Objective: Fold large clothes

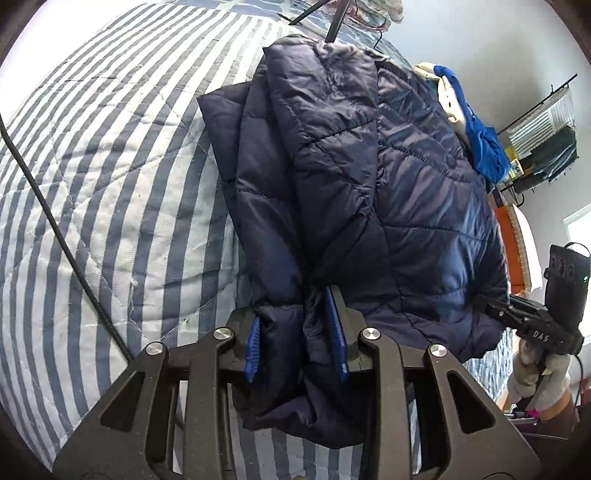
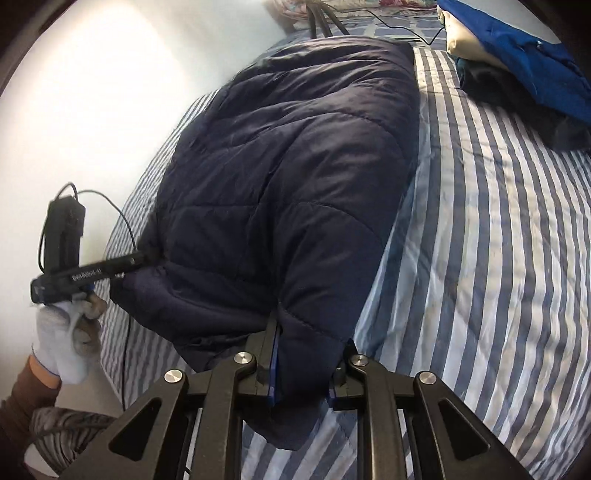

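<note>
A navy quilted puffer jacket (image 1: 369, 177) lies on a blue-and-white striped bedspread (image 1: 110, 184), with its sleeves folded over its body. My left gripper (image 1: 295, 332) is shut on a thick bunch of the jacket's near edge. In the right wrist view the same jacket (image 2: 280, 177) spreads away from me, and my right gripper (image 2: 306, 362) is shut on another part of its near edge. Each gripper shows in the other's view: the right one (image 1: 495, 308) at the jacket's right corner, the left one (image 2: 142, 258) at its left side.
A pile of blue and cream clothes (image 2: 517, 62) lies on the bedspread (image 2: 498, 221) beyond the jacket. A black cable (image 1: 55, 229) crosses the bed at left. Dark tripod legs (image 1: 334, 22) stand at the far end. A rack and an orange item (image 1: 508, 236) are off the bed at right.
</note>
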`<state>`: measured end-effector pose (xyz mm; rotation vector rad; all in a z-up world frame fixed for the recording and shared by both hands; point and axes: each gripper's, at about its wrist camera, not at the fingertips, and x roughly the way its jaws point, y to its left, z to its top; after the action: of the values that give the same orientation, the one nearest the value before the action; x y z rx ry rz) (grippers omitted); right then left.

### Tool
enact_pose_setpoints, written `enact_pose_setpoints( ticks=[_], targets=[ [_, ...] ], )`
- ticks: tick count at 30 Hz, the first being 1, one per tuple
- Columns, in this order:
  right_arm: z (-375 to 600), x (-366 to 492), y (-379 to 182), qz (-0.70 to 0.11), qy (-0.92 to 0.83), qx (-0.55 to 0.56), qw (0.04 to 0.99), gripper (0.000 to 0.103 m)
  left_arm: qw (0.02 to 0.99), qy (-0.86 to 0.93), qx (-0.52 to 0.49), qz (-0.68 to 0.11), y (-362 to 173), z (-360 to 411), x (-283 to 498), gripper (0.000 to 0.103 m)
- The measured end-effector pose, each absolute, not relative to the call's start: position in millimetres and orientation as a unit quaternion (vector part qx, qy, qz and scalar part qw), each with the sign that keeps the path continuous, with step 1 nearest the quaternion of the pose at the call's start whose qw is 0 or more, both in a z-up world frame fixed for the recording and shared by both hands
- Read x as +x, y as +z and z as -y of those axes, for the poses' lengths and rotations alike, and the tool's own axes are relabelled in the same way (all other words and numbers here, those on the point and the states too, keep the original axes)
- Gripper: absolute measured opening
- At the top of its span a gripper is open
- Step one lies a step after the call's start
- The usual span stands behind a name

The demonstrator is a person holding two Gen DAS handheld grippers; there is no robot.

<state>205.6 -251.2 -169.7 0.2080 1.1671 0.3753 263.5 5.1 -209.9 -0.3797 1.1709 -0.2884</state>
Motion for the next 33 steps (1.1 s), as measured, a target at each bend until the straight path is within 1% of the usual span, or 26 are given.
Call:
enact_pose_setpoints(
  ticks=[1,2,3,6,8,10,11,13,15,18,24,26,29,31,32,33],
  targets=[
    [250,206,-167,-0.546,0.170,0.091,0.815,0.030,0.805,-0.133,-0.178,-0.550,-208,-10,262,0.037],
    [249,205,-163,-0.545,0.163,0.079,0.819,0.036,0.805,-0.127,-0.178,-0.551,-202,-19,261,0.041],
    [250,202,-154,-0.538,0.160,0.069,0.825,0.036,0.812,-0.122,-0.178,-0.542,-194,-31,257,0.045],
    [264,184,-131,-0.497,0.155,0.058,0.852,0.036,0.837,-0.109,-0.170,-0.509,-167,-50,259,0.045],
    [270,179,-120,-0.471,0.136,0.055,0.870,0.036,0.839,-0.103,-0.183,-0.501,-160,-60,266,0.052],
    [265,185,-113,-0.451,0.123,0.048,0.883,0.036,0.833,-0.103,-0.210,-0.501,-160,-65,282,0.061],
    [265,186,-111,-0.445,0.118,0.045,0.887,0.036,0.830,-0.107,-0.221,-0.501,-161,-68,287,0.063],
    [257,197,-109,-0.435,0.126,0.037,0.891,0.036,0.821,-0.118,-0.245,-0.502,-168,-74,299,0.077],
    [248,207,-115,-0.438,0.121,0.016,0.891,0.036,0.808,-0.123,-0.276,-0.505,-179,-80,310,0.078],
    [239,221,-143,-0.458,0.116,-0.010,0.881,0.036,0.787,-0.122,-0.325,-0.510,-199,-85,326,0.078],
    [215,230,-175,-0.473,0.149,-0.008,0.869,0.037,0.769,-0.134,-0.335,-0.528,-224,-78,347,0.078],
    [211,231,-173,-0.469,0.152,-0.018,0.870,0.037,0.761,-0.142,-0.345,-0.531,-228,-76,352,0.078],
    [225,226,-159,-0.462,0.172,0.015,0.870,0.037,0.758,-0.155,-0.350,-0.529,-226,-68,358,0.078],
    [237,221,-150,-0.447,0.171,0.025,0.878,0.052,0.761,-0.158,-0.335,-0.533,-224,-62,362,0.078],
    [246,219,-146,-0.435,0.167,0.032,0.884,0.069,0.761,-0.159,-0.327,-0.536,-224,-59,364,0.079],
    [257,217,-143,-0.424,0.161,0.041,0.890,0.079,0.761,-0.158,-0.325,-0.538,-225,-57,366,0.079]
  ],
)
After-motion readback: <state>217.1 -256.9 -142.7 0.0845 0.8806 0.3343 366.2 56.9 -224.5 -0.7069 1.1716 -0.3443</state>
